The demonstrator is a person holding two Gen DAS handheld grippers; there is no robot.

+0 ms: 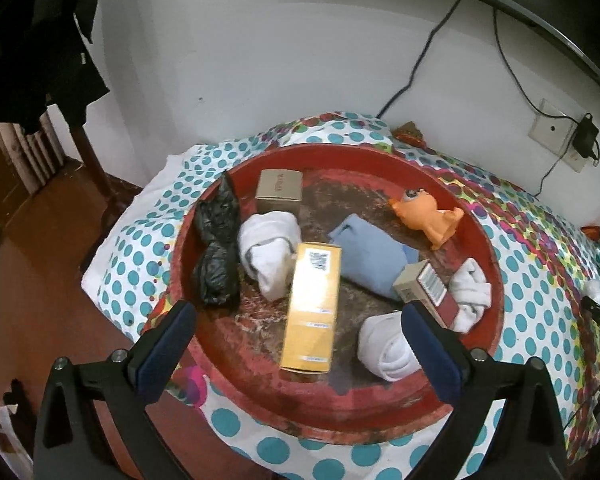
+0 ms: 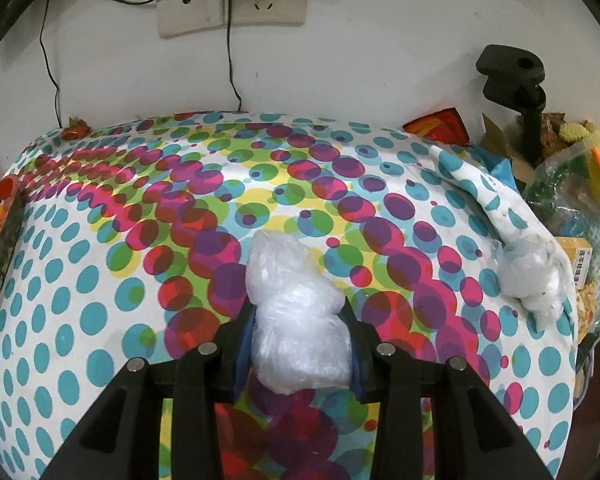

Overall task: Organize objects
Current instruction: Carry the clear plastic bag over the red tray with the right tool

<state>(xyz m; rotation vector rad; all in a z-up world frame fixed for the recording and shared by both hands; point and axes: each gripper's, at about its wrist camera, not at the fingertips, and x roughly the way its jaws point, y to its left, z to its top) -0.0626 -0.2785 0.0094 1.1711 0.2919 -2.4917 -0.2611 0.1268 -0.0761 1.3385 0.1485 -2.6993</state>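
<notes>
A round red tray (image 1: 488, 264) lies on the dotted cloth. In it are a yellow box (image 1: 312, 308), a crumpled black bag (image 1: 216, 252), a small brown box (image 1: 280, 190), rolled white socks (image 1: 270, 254), a folded blue cloth (image 1: 370, 260), an orange toy (image 1: 428, 216), a red-and-white pack (image 1: 428, 286) and more white socks (image 1: 384, 348). My left gripper (image 1: 298, 312) hangs open over the tray's near side, its fingers on either side of the yellow box and apart from it. My right gripper (image 2: 300, 308) is shut on a crumpled clear plastic bag (image 2: 296, 304) over the cloth.
A second clear plastic bundle (image 2: 532, 276) lies near the cloth's right edge. Beyond that edge are a black clamp stand (image 2: 516, 88) and bags of clutter (image 2: 572, 196). Wall sockets (image 2: 236, 8) with cables sit behind. The tray's rim (image 2: 0, 248) shows at the far left of the right wrist view.
</notes>
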